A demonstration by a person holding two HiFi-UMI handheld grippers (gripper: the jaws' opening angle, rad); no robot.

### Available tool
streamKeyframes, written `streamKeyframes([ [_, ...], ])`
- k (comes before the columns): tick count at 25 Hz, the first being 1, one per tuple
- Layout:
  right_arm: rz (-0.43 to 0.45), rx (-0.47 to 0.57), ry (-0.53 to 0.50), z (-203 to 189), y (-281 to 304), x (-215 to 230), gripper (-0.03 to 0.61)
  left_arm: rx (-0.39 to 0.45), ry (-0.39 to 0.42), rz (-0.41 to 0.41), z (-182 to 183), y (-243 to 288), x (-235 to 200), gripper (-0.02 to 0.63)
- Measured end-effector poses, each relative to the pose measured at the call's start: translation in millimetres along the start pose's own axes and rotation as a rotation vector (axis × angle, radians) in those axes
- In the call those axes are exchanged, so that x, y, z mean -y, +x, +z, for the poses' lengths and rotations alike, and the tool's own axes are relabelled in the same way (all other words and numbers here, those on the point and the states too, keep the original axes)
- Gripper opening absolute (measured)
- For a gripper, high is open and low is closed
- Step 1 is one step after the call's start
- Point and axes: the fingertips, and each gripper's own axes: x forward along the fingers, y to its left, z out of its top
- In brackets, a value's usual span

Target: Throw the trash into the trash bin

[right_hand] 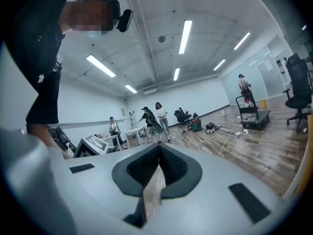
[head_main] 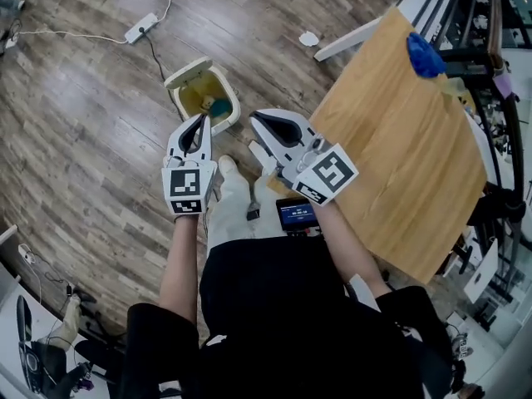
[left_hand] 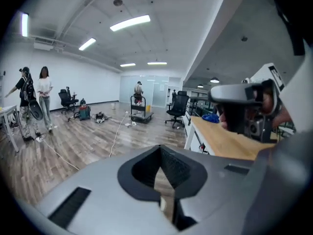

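A small cream trash bin [head_main: 184,75] with a yellow liner stands on the wood floor, and a blue piece of trash [head_main: 220,106] lies inside it. My left gripper [head_main: 202,121] hovers just above the bin's near rim, shut and empty. The right gripper [head_main: 256,116] is beside it to the right, also shut with nothing between its tips. In the left gripper view the jaws [left_hand: 160,148] meet at the tip, and the right gripper view shows its jaws [right_hand: 159,146] closed the same way. A blue crumpled thing [head_main: 426,56] lies on the far end of the wooden table [head_main: 399,156].
A white scrap [head_main: 308,38] lies on the floor near the table leg. A power strip [head_main: 141,28] and its cable run across the floor beyond the bin. The person's shoes and a phone [head_main: 296,214] are just below the grippers. Office chairs, a cart and people stand far off.
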Motion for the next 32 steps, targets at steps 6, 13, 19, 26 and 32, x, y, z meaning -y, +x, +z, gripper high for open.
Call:
streamKeyframes([
  [6,0.004,0.089,-0.115,57.7,-25.4,-31.9,-0.003,0.207,0.076,-0.053,91.6,-70.6,48.1,0.006],
  [13,0.015,0.142,-0.246,110.2,-52.6,-63.0,-0.003,0.315,0.108,-0.106,146.3,-122.2,92.9,0.008],
  [19,0.070,0.169,-0.303,134.2,-64.3,-93.0,-0.003,0.395,0.146,-0.085,180.0,-152.4,101.6,0.008],
  [26,0.105,0.183,-0.300,138.3,-67.2,-108.1,-0.003,0.423,0.123,-0.077,191.2,-165.5,104.8,0.006],
  [32,0.127,0.181,-0.290,137.9,-65.3,-112.8,-0.003,0.422,0.109,-0.067,189.2,-168.7,102.7,0.007],
])
